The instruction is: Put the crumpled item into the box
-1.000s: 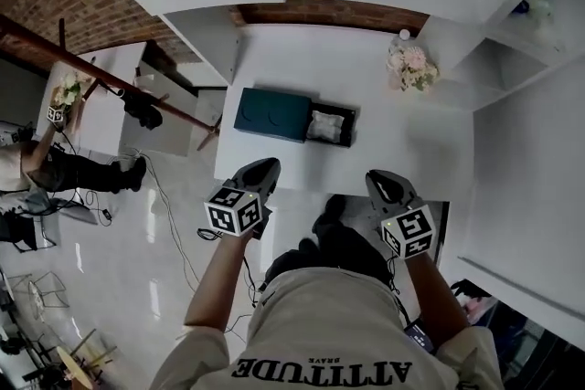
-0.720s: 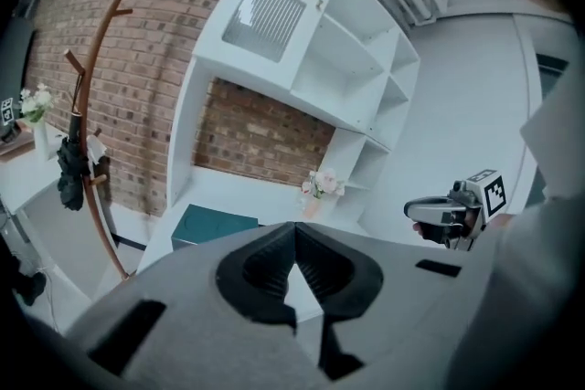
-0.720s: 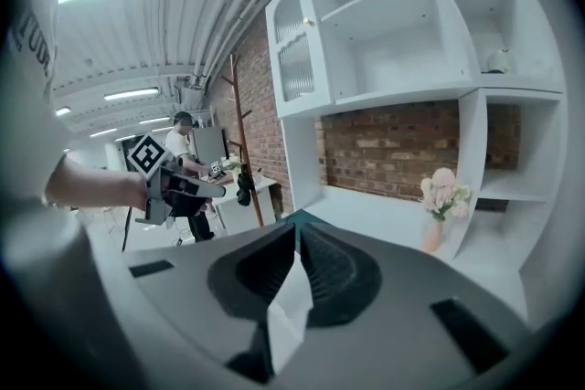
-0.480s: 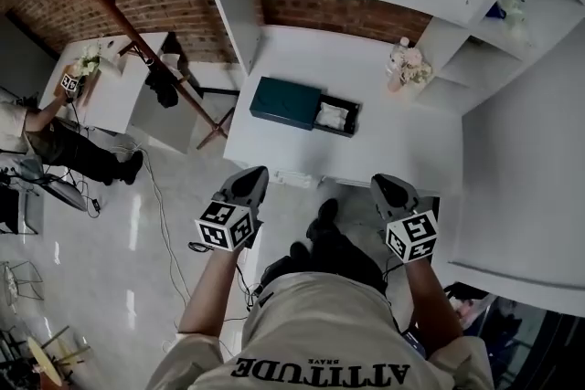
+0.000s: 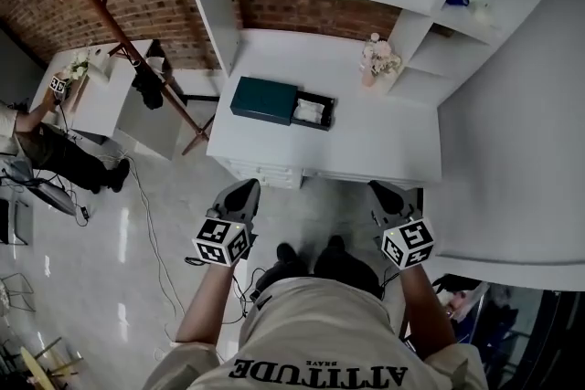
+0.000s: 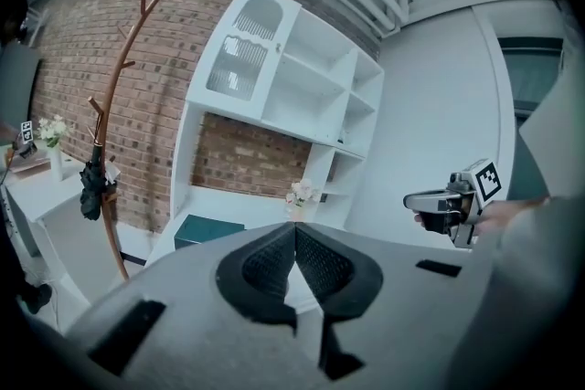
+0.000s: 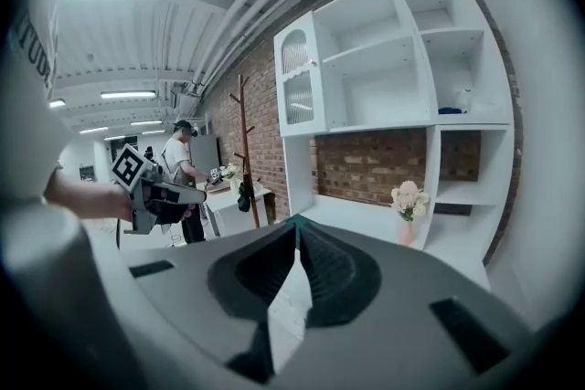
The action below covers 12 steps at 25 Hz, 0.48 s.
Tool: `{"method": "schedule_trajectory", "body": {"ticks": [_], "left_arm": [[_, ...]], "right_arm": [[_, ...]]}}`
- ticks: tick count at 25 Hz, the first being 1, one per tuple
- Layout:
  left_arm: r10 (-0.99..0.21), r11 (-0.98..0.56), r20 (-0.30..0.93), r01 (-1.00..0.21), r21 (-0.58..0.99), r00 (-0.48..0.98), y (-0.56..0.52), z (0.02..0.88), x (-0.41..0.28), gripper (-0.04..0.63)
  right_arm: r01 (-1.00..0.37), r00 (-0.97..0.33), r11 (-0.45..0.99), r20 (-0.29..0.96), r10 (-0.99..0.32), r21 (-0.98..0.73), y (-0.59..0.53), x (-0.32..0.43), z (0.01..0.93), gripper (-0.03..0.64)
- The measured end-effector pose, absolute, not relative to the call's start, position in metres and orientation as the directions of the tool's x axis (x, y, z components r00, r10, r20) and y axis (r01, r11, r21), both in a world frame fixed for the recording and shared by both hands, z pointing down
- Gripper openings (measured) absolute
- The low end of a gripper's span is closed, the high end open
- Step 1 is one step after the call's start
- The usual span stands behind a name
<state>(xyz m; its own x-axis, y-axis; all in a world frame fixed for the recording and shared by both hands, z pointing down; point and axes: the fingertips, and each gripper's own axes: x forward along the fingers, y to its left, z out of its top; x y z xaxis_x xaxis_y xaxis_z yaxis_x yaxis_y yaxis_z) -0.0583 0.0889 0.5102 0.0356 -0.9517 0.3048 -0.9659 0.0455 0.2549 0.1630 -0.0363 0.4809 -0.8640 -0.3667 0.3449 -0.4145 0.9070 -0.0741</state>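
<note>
On the white desk lies a dark teal box. Its black tray is open beside it to the right, with the white crumpled item inside. Both grippers hang over the floor, well short of the desk's front edge. My left gripper is shut and empty, its tips meeting. My right gripper is also shut with nothing held. The teal box shows small and far in the left gripper view.
A vase of pale flowers stands at the desk's back right, by white shelving. A brown coat rack leans to the left, with a side table beyond it. A person stands at far left.
Both grippers have drawn back from the desk, from its front edge to out over the floor. The desk and box now look smaller and farther away.
</note>
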Motion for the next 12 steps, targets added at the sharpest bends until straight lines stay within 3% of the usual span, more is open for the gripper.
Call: {"method": "schedule_trajectory", "body": {"ticks": [12], "left_arm": [[-0.960, 0.126, 0.273, -0.967, 0.219, -0.063, 0.083, 0.488, -0.004, 0.026]], "right_arm": [[-0.330, -0.907, 0.941, 0.300, -0.296, -0.071, -0.070, 0.206, 0.472, 0.037]]}}
